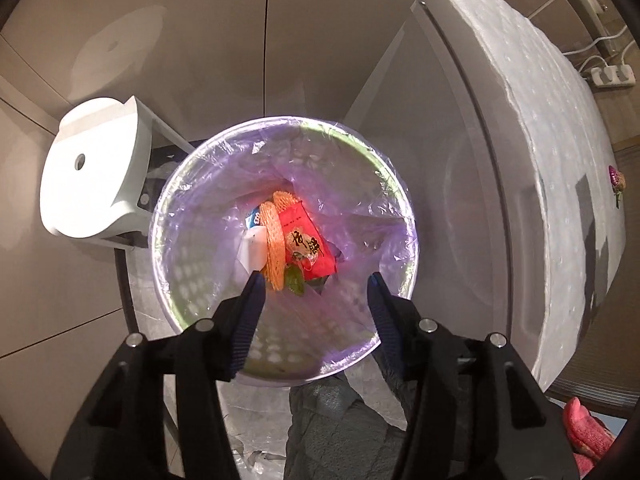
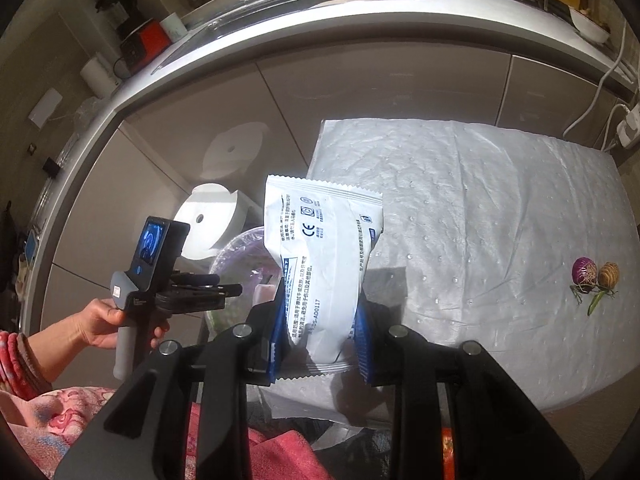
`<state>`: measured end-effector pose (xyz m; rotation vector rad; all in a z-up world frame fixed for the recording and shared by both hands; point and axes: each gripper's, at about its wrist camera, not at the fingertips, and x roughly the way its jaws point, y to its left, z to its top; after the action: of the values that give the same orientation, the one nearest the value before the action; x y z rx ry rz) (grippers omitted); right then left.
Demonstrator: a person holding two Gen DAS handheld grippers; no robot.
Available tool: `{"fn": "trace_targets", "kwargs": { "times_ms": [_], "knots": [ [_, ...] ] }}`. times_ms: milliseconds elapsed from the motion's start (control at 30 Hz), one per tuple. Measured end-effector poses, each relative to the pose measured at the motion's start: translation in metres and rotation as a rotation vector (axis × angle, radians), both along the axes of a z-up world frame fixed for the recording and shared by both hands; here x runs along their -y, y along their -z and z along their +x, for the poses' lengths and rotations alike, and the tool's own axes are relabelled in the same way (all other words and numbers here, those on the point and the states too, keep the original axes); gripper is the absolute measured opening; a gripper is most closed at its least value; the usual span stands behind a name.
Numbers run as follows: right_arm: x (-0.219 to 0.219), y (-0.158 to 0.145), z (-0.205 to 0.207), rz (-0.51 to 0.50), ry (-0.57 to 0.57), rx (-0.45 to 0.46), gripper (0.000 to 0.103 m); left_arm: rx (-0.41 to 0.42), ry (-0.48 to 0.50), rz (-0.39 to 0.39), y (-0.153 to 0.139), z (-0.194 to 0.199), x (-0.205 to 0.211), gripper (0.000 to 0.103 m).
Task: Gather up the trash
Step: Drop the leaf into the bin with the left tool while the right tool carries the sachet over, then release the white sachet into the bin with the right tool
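Straight below my left gripper stands a round bin lined with a clear purple bag. At its bottom lie a red packet, an orange foam net and white and blue scraps. The left jaws stand apart over the bin's near side, with nothing between them. My right gripper is shut on a white printed wrapper, which stands up between the blue pads. In the right wrist view a hand holds the left gripper's handle over the bin.
A white stool stands left of the bin, against beige cupboard doors. A table under a white sheet lies on the right, with small purple and brown scraps on it. A steel counter runs behind. A pink sleeve and clothing fill the lower left.
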<state>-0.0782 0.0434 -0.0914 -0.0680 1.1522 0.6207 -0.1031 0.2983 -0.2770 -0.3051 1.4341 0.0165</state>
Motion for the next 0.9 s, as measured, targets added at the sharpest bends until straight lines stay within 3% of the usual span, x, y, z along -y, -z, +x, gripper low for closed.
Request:
{"fn": "trace_targets", "kwargs": {
  "times_ms": [167, 200, 267, 367, 467, 700, 800, 867, 900],
  "knots": [
    [-0.047, 0.016, -0.01, -0.004, -0.12, -0.026, 0.029, 0.085, -0.035, -0.013, -0.046, -0.014, -0.017, 0.053],
    [-0.059, 0.021, -0.011, -0.003, -0.15, -0.032, 0.029, 0.11, -0.048, -0.009, -0.061, -0.019, -0.021, 0.056],
    [-0.081, 0.033, -0.013, -0.002, -0.204, -0.054, 0.029, 0.153, -0.073, 0.024, -0.092, -0.03, -0.028, 0.078],
    [-0.117, 0.056, -0.015, -0.008, -0.289, -0.095, 0.029, 0.258, -0.117, 0.082, -0.138, -0.051, -0.036, 0.083],
    [-0.15, 0.083, -0.017, -0.026, -0.358, -0.142, 0.029, 0.313, -0.175, 0.108, -0.171, -0.069, -0.043, 0.089],
    [-0.198, 0.154, -0.02, -0.135, -0.422, -0.225, 0.031, 0.363, -0.227, 0.197, -0.206, -0.101, -0.05, 0.094],
    [-0.208, 0.17, -0.024, -0.181, -0.44, -0.22, 0.041, 0.363, -0.241, 0.219, -0.21, -0.11, -0.049, 0.094],
    [-0.212, 0.175, -0.027, -0.198, -0.455, -0.219, 0.057, 0.366, -0.247, 0.221, -0.213, -0.115, -0.048, 0.095],
    [-0.214, 0.177, -0.028, -0.207, -0.459, -0.216, 0.072, 0.367, -0.25, 0.224, -0.213, -0.118, -0.048, 0.095]
  ]
}}
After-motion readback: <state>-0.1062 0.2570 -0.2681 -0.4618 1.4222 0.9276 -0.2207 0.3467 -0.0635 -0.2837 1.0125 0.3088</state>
